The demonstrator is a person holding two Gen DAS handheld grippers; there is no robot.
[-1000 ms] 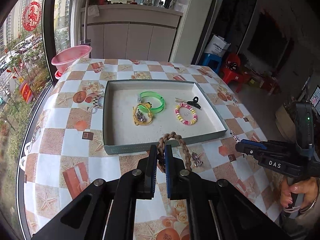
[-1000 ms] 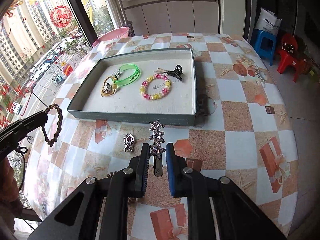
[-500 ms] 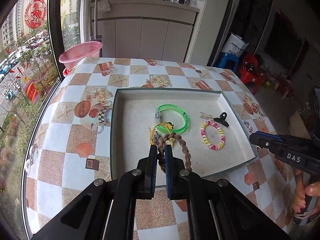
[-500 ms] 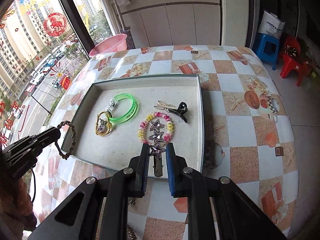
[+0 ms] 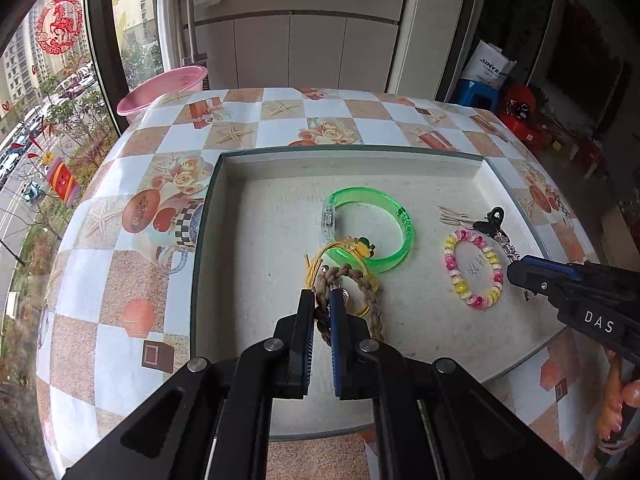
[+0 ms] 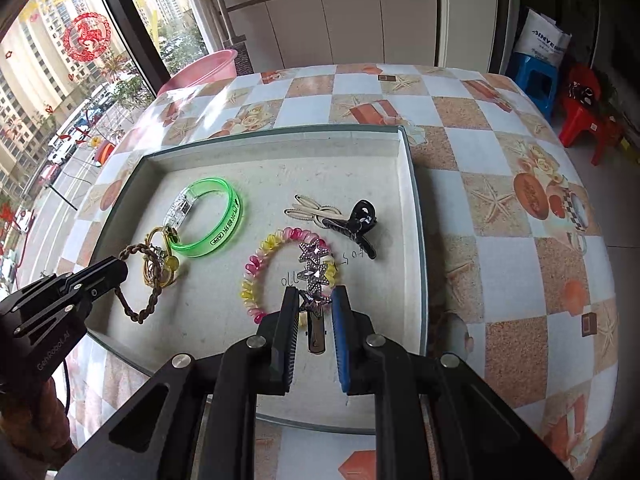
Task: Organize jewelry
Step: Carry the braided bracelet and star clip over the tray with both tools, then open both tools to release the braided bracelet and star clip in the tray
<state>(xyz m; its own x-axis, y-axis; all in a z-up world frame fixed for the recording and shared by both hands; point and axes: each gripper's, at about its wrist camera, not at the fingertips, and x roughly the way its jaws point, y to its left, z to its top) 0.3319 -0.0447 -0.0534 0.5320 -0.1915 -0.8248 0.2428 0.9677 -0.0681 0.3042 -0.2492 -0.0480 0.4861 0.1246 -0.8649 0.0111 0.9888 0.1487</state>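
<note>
Left wrist view: left gripper (image 5: pixel 322 300) at lower centre, fingers pinched on a brown braided bracelet (image 5: pixel 366 292) whose loop hangs over the floor of a shallow grey-rimmed tray (image 5: pixel 202 240). Just above the braid, a yellow cord bracelet (image 5: pixel 320 260) with a small charm, overlapping the lower edge of a translucent green bangle (image 5: pixel 396 236) at frame centre. To the right of the bangle, a pink-and-yellow beaded bracelet (image 5: pixel 472 268), and above it a black claw clip (image 5: pixel 490 222) beside pale hair pins (image 5: pixel 452 214). At the right edge, the right gripper (image 5: pixel 518 274) reaching in over the tray, tip next to the beads. Tray resting on a checkered table (image 5: pixel 280 120); pink basin (image 5: pixel 168 88) at upper left beyond the table edge. Right wrist view: right gripper (image 6: pixel 316 304) at lower centre, fingers closed on a star-studded hair clip (image 6: pixel 314 272), its three rhinestone stars lying across the right side of the beaded bracelet (image 6: pixel 256 276), whether touching or just above cannot be told. Black claw clip (image 6: pixel 358 222) up and right of the stars; green bangle (image 6: pixel 224 216) at centre left. At the left edge, left gripper (image 6: pixel 116 270) clamped on the braided bracelet (image 6: pixel 148 304), loop drooping onto the tray floor next to the yellow cord bracelet (image 6: pixel 162 268).
</note>
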